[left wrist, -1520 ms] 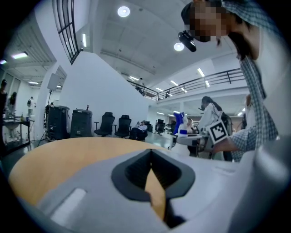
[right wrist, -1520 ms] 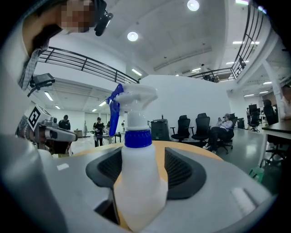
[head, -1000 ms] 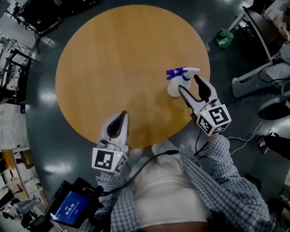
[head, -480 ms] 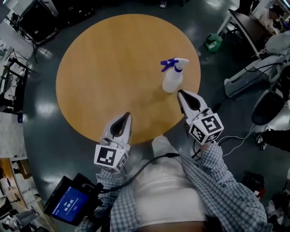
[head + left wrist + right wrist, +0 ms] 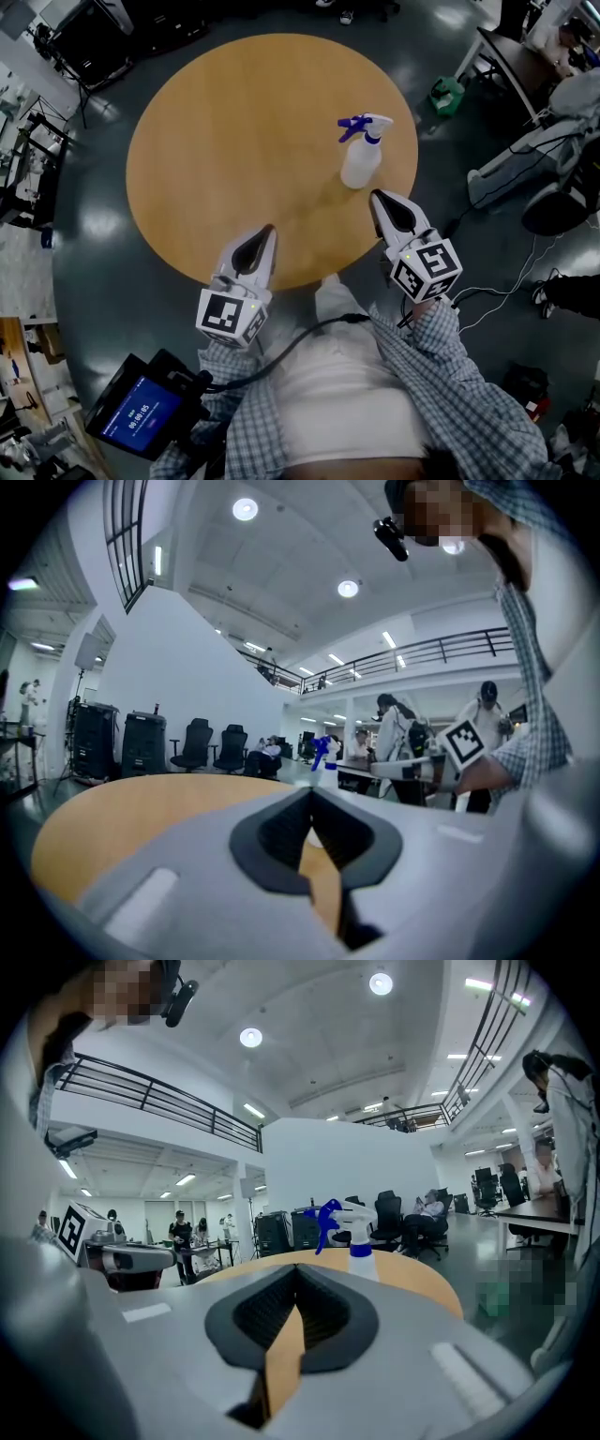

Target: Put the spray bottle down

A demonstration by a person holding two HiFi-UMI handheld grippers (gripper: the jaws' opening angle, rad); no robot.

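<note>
A white spray bottle [image 5: 361, 159] with a blue trigger head stands upright on the round wooden table [image 5: 234, 141], near its right edge. My right gripper [image 5: 377, 198] is shut and empty, drawn back a little from the bottle at the table's near right rim. In the right gripper view the spray bottle [image 5: 361, 1246] stands free just beyond the closed jaws. My left gripper [image 5: 270, 230] is shut with nothing in it over the table's near edge. The spray bottle [image 5: 323, 759] shows small in the left gripper view, behind the jaws.
A dark tablet [image 5: 141, 412] hangs at my lower left. Office chairs [image 5: 553, 202], cables and a green object [image 5: 448, 96] lie on the floor to the right of the table. Equipment racks [image 5: 28, 141] stand at the left.
My right gripper let go of the spray bottle, closed its jaws and pulled back toward me. The bottle now stands alone on the table. The left gripper kept still.
</note>
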